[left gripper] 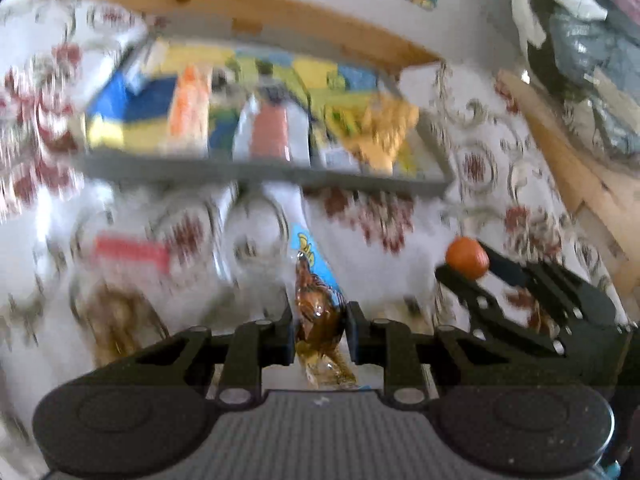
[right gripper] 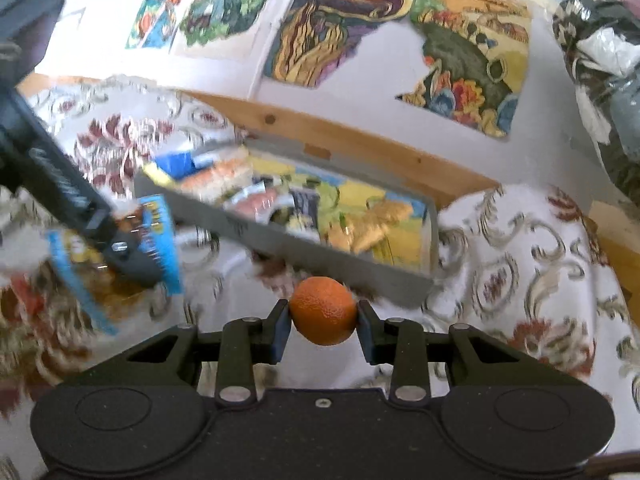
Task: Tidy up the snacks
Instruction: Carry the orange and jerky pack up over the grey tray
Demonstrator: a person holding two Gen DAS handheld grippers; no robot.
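Left wrist view: the left tool is closed down on one clear snack packet with a blue printed band and brown contents, its two fingers pressing the packet from either side; the packet stands nearly upright between them and extends forward toward the tray. To the right in this view the right tool appears from the side, carrying one round orange fruit at its tip. Beyond both lies one shallow grey rectangular tray, filled with blurred yellow, blue, orange and pink snack packets whose number cannot be told. A further red-and-white packet lies on the cloth at near left, heavily blurred.

Right wrist view: the right tool is part-way closed, its two fingers touching the orange fruit on its left and right sides. The left tool enters from the left, gripping the blue-banded packet, whose full width shows only here. The grey tray sits just beyond the fruit, set at an angle. This view alone shows several colourful pictures on the white wall.

Both views show the white floral-patterned cloth covering the surface and a pale wooden edge behind the tray.
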